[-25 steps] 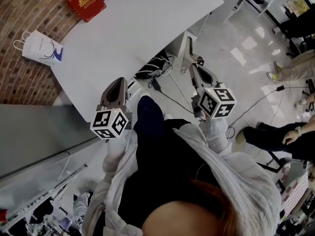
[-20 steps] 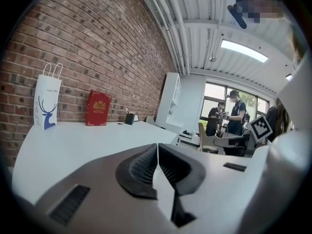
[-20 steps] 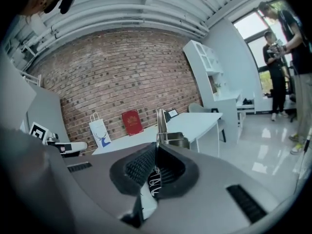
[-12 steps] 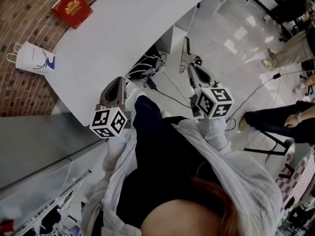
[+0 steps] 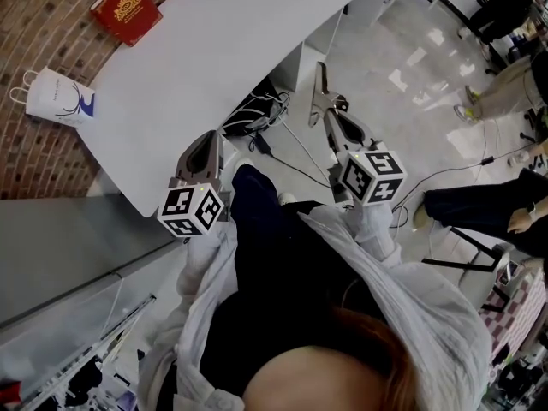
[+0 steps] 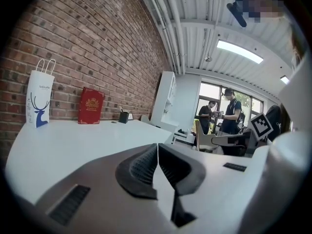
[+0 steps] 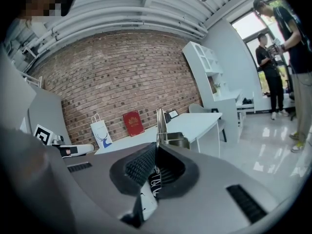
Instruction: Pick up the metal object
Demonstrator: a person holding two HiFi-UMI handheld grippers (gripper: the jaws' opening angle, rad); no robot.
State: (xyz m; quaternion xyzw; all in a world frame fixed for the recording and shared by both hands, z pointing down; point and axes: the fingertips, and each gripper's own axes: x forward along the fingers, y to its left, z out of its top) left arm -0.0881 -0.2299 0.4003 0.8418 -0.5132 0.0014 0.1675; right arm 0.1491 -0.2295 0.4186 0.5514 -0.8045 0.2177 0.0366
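Note:
The metal object (image 5: pixel 320 94) is a slim shiny tool with a long flat blade. It sticks out past my right gripper (image 5: pixel 329 120), held in the air over the floor beside the white table (image 5: pixel 214 58). In the right gripper view the blade (image 7: pixel 160 122) rises upright from between the ribbed pads, and my right gripper (image 7: pixel 155 152) is shut on it. My left gripper (image 5: pixel 207 144) hovers at the table's near edge. Its jaws (image 6: pixel 157 150) are shut with nothing between them.
A red book (image 5: pixel 126 8) and a white paper bag (image 5: pixel 53 97) stand against the brick wall (image 5: pixel 34 157) at the table's far side. Cables (image 5: pixel 265 118) lie on the floor under the table. People (image 5: pixel 505 208) are at the right on the glossy floor.
The head view has swung a little, so the table, book and bag sit slightly differently in frame. Both grippers keep their places, and the right one still grips the metal object.

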